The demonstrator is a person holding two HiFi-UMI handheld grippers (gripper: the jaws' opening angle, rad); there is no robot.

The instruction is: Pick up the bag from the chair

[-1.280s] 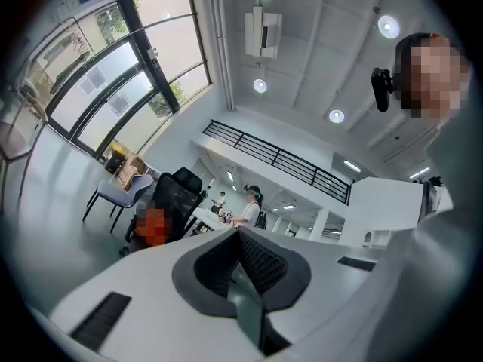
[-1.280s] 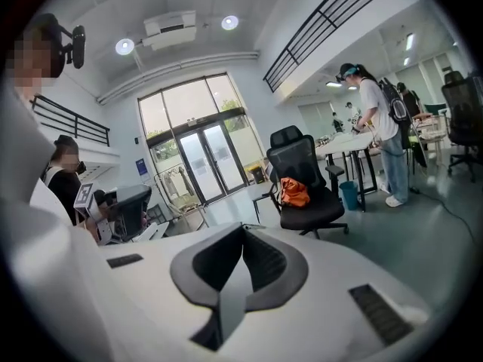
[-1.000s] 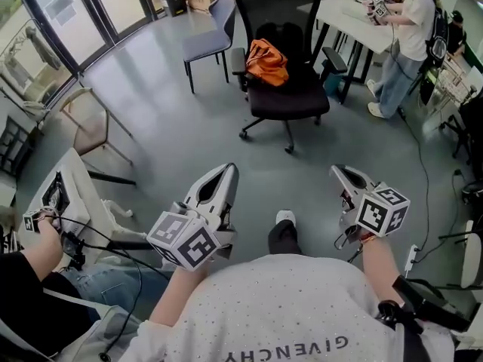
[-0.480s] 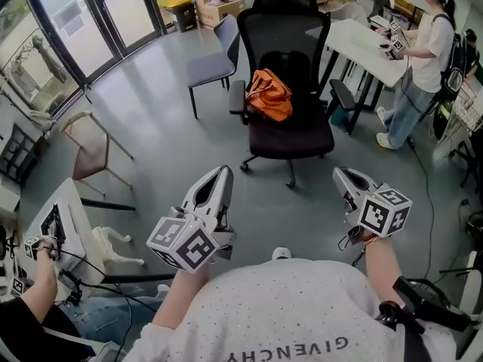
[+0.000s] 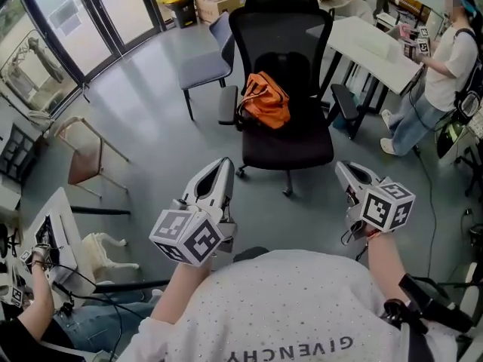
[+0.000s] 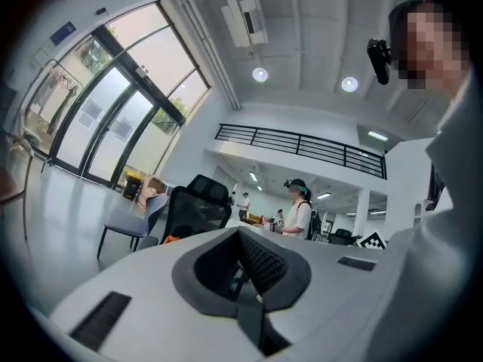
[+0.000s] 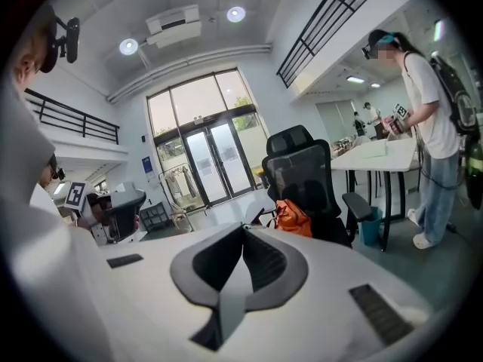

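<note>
Nearest the wearer, the left gripper and the right gripper are hanging out in front of the body. Each has its jaws pressed together with nothing between them, as both gripper views show. Beyond them a stretch of bare grey floor is lying between the grippers and the black office chair, so the pick-up is not yet begun. The orange bag is slumping on the seat toward the chair's left side, leaning against the backrest and sitting just beside one armrest. Farther off, a white tabletop and a standing person are crowding the chair's right side. The likeliest trouble is arriving with the jaws closed and shoving the bag instead of taking it. A nudge could also roll or swivel the wheeled chair away. The soft fabric may be slipping out of a shallow pinch, and the near armrest could be catching a gripper on the way in.
</note>
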